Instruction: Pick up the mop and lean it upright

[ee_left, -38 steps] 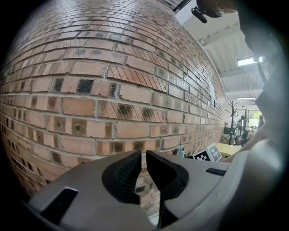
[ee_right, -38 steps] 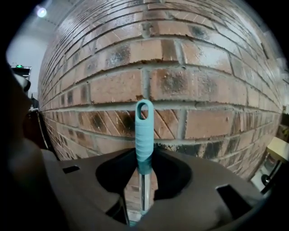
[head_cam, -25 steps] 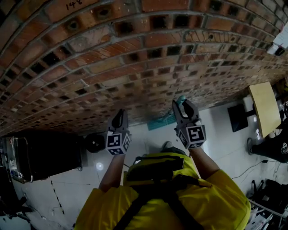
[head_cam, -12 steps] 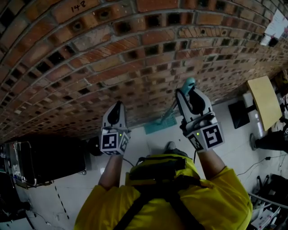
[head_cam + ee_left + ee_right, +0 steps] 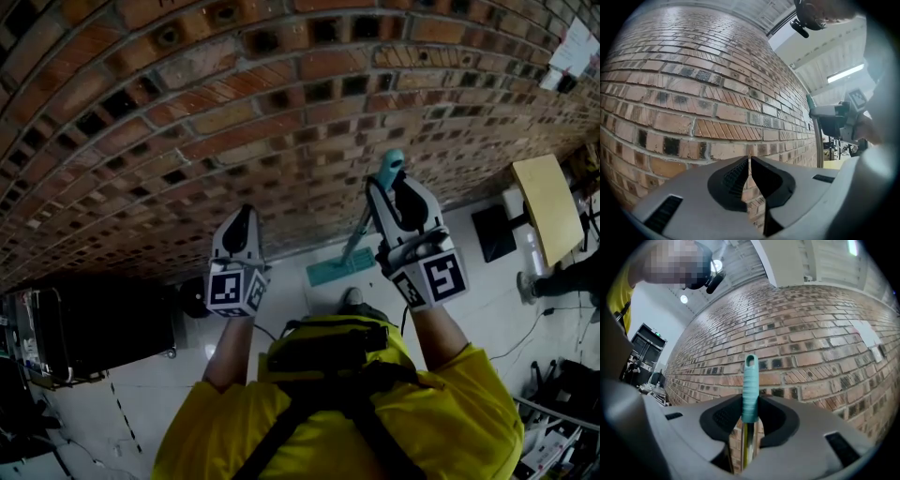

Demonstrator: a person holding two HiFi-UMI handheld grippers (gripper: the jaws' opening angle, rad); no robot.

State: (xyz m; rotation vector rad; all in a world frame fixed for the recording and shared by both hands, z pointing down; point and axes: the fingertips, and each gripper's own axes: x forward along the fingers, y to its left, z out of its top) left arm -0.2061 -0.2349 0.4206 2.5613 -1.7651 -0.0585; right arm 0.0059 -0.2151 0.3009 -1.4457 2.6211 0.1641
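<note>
The mop stands steeply against the brick wall: teal grip [image 5: 392,167] at the top, metal pole [image 5: 358,239] running down to the flat teal head [image 5: 330,271] on the white floor. My right gripper [image 5: 395,190] is shut on the teal grip [image 5: 750,380], which pokes up between its jaws [image 5: 750,405] close to the bricks. My left gripper [image 5: 245,214] hovers apart from the mop, facing the wall. Its jaws [image 5: 750,161] are closing to a thin slit with nothing between them. In the left gripper view the right gripper [image 5: 833,121] and pole [image 5: 819,147] show at the right.
The brick wall [image 5: 234,122] fills the far side. A black cabinet [image 5: 94,328] and a round black object [image 5: 197,298] stand at the left. At the right are a yellow table [image 5: 548,220] and a dark flat item [image 5: 492,239]. My shoe [image 5: 349,300] is near the mop head.
The right gripper has risen and moved toward the wall with the mop grip, standing the pole steeper. The left gripper has lifted slightly beside it.
</note>
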